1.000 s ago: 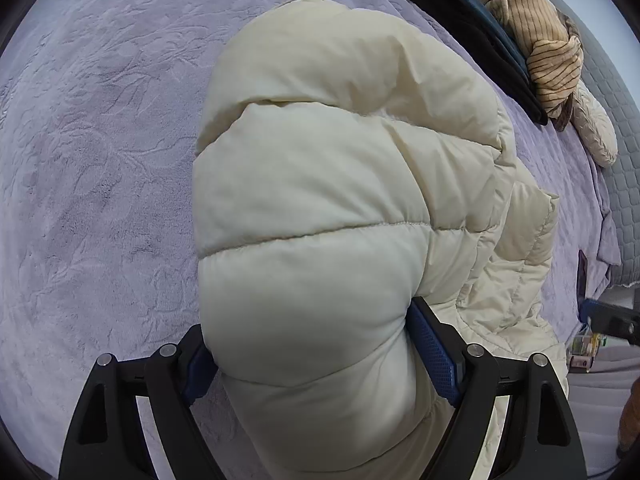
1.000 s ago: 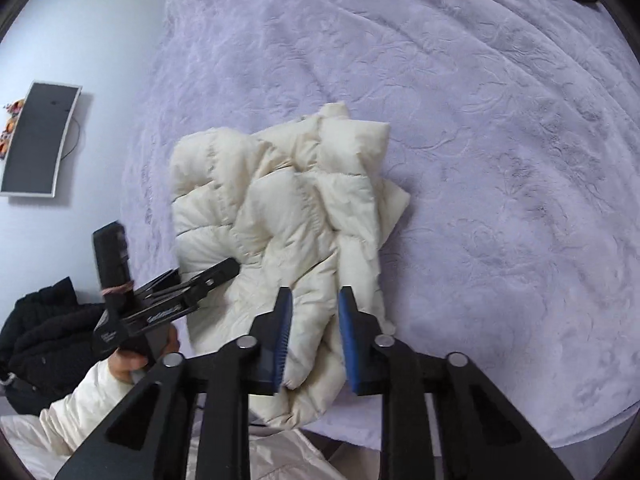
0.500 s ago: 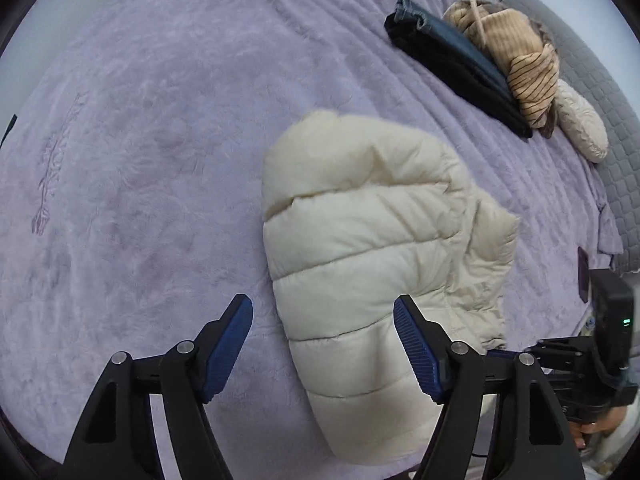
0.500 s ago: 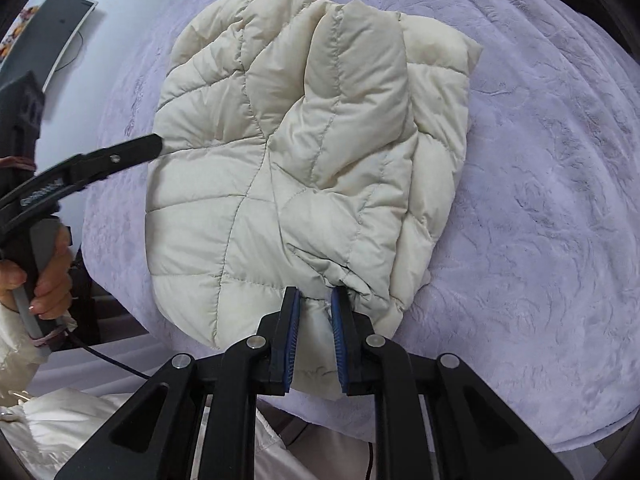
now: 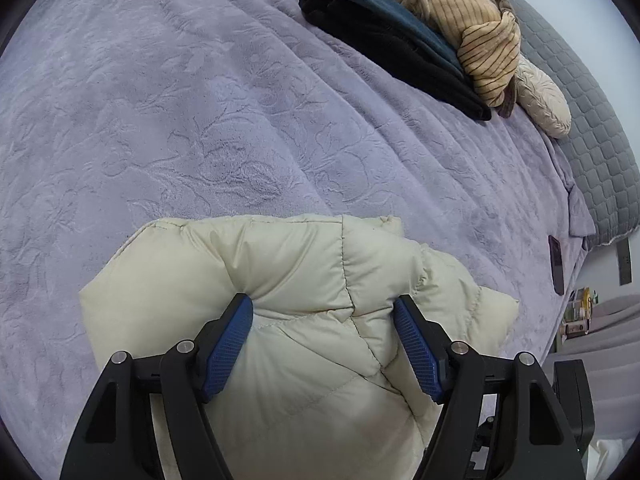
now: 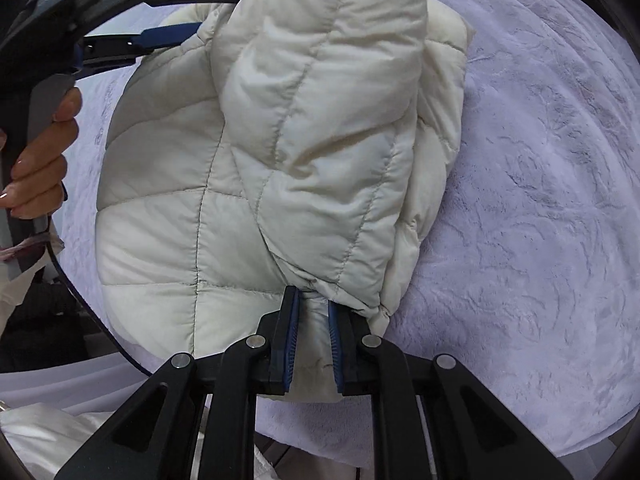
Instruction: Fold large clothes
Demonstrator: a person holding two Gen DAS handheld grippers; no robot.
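Note:
A cream puffer jacket (image 5: pixel 304 320) lies folded in a thick bundle on the lilac bedspread (image 5: pixel 200 120). My left gripper (image 5: pixel 324 332) straddles the bundle's near part with its blue pads wide apart, the padding bulging between them. In the right wrist view the jacket (image 6: pixel 280 160) fills the middle. My right gripper (image 6: pixel 312 312) is shut on the jacket's near edge. The left gripper's fingers (image 6: pixel 168 36) show at the jacket's far top left, held by a hand (image 6: pixel 40 152).
Folded dark jeans (image 5: pixel 392 52) and a striped tan sweater (image 5: pixel 472 36) lie at the far side of the bed beside a cream pillow (image 5: pixel 540 96). A grey quilted headboard (image 5: pixel 592 132) runs along the right. A dark phone (image 5: pixel 556 264) lies near the bed's right edge.
My left gripper drew back from the jacket with jaws wide, then came down over it again. My right gripper kept its hold on the edge while the jacket came much closer.

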